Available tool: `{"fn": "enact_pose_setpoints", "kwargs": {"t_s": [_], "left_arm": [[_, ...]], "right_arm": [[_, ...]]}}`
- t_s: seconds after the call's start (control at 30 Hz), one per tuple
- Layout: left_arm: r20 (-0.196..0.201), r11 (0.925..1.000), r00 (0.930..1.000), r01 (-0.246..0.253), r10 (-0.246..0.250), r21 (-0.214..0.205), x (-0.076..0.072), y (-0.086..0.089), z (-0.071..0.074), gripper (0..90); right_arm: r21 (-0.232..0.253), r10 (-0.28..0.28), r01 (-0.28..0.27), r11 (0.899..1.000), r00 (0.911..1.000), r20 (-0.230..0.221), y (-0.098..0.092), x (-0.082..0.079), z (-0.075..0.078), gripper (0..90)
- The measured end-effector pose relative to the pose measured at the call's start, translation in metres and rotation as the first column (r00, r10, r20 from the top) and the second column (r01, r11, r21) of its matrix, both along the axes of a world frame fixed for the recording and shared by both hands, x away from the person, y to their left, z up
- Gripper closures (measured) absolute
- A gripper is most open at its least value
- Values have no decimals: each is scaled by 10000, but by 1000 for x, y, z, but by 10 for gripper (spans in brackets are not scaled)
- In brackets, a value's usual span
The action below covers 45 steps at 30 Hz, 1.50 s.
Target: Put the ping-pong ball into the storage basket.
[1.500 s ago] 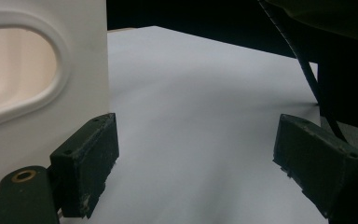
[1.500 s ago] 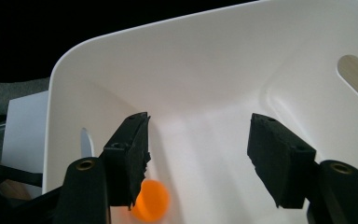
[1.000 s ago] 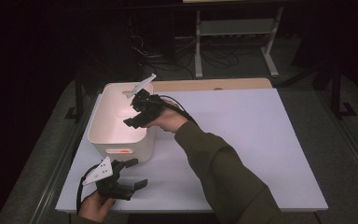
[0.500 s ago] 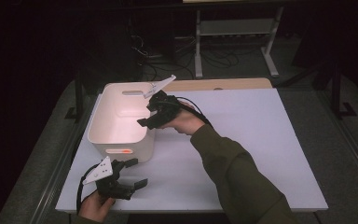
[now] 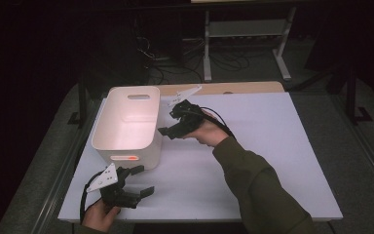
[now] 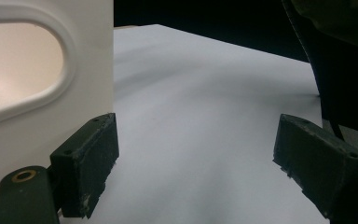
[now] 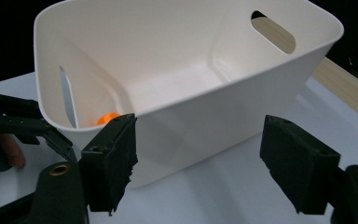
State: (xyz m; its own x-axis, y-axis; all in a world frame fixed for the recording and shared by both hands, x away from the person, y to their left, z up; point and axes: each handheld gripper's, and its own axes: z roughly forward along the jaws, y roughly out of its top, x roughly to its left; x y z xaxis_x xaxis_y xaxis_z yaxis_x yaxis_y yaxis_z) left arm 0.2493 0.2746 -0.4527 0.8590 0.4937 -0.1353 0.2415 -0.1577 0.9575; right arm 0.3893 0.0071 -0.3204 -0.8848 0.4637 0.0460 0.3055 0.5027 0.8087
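1. High view: white tabletop [image 5: 272, 146] carrying one white bin [image 5: 129, 124], set toward its left side, long axis running away from the person, a handle slot in each end wall.
2. Right gripper view: small orange ball [image 7: 106, 117] on the bin floor, at the end nearest the person.
3. Right tongs [image 5: 171, 123]: held just beside the bin's right wall, above the tabletop, jaws spread wide, nothing between them. The bin lies to their left; they look down into it.
4. Left tongs [image 5: 139, 180]: resting low on the tabletop's near edge, just in front of the bin's near end wall, jaws parted and empty. One jaw sits close to that wall in the left gripper view.
5. Nearer hand: judged about equal; the right is higher, with the open rim in reach.
6. Change: a second ago the right tongs were over the bin's interior; now they are outside its right wall. Left tongs and bin unmoved.
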Motion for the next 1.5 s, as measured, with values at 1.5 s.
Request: {"fn": "enact_pose_setpoints", "kwargs": {"t_s": [1.5], "left_arm": [[-34,10000,10000,-22,22,48,0,-1,0,139]], "right_arm": [[413,-1935,1935,9802,9811,-49,-87,-29,-69,30]]}}
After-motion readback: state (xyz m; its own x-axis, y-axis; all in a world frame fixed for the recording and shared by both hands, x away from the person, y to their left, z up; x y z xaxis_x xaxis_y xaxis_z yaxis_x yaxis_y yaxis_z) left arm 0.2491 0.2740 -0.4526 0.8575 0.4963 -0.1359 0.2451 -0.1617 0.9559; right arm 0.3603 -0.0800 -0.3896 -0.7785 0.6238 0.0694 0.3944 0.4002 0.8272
